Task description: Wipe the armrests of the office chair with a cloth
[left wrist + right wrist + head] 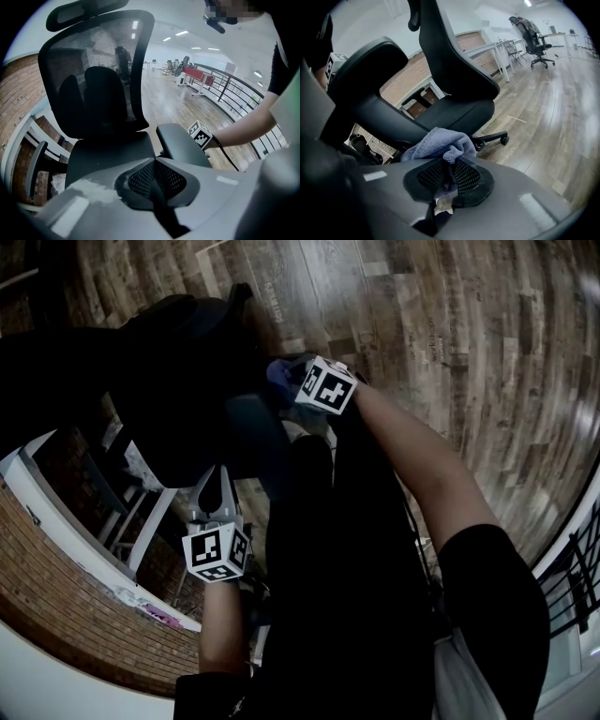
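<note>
Cloth (277,372) sits bunched at your right gripper (289,382) against the office chair (178,381) in head view; left gripper view: left gripper (155,164) clenched on nothing, armrest (182,145) ahead unsteadied, so the office chair may roll; right gripper view: jaws pinch one fold; dragging could free it.

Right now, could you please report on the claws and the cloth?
Right claw shut on cloth, close by armrest. Left claw shut, empty. No obstruction seen.

Fuzzy cloth (440,143); blk mesh chair back (98,61); wood-plank floor (450,334), slight sheen.
</note>
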Tool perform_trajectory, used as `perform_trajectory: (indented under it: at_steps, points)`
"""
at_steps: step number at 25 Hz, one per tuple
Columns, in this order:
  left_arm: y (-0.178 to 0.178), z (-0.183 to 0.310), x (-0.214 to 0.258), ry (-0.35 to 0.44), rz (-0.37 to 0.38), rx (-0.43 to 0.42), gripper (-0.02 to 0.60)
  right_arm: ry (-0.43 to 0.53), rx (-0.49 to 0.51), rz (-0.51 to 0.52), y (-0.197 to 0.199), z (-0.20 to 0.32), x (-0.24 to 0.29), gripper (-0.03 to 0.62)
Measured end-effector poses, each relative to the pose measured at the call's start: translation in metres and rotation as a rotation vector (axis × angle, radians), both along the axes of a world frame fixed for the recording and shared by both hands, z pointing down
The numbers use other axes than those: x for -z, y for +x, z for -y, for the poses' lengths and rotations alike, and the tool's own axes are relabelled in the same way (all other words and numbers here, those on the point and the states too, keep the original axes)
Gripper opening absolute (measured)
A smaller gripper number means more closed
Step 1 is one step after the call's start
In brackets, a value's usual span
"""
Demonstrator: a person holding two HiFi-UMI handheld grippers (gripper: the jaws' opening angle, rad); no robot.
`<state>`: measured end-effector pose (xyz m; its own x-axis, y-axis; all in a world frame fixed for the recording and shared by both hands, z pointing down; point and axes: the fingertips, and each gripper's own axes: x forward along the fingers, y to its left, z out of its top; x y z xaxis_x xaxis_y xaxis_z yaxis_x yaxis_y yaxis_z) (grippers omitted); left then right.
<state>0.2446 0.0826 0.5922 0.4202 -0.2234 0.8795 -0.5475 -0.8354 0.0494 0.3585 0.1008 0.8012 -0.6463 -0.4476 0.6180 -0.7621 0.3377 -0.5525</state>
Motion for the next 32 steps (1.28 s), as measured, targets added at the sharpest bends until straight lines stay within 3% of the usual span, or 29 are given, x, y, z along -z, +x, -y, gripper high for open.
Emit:
perform_trajectory:
  at_steps: [9,16,21,25,32]
  points:
    - [-0.021,0.001,-0.020,0.007,0.010,0.048,0.006,-0.040,0.037,-0.083,0.009,0.015,-0.056,0.043]
    - [-0.039,0.001,-0.040,-0.020,0.011,0.099,0.006,-0.144,-0.019,-0.110,0.012,0.014,-0.095,0.043]
    - [-0.035,-0.006,-0.033,-0.032,-0.006,0.077,0.006,-0.184,-0.014,0.014,-0.019,-0.010,-0.072,0.043]
    - [-0.037,-0.008,-0.015,-0.031,-0.023,0.063,0.006,-0.184,-0.067,0.016,-0.034,-0.028,-0.044,0.043]
    - [-0.025,-0.021,0.013,-0.013,-0.109,0.080,0.006,-0.089,-0.096,0.088,-0.060,-0.050,0.030,0.043]
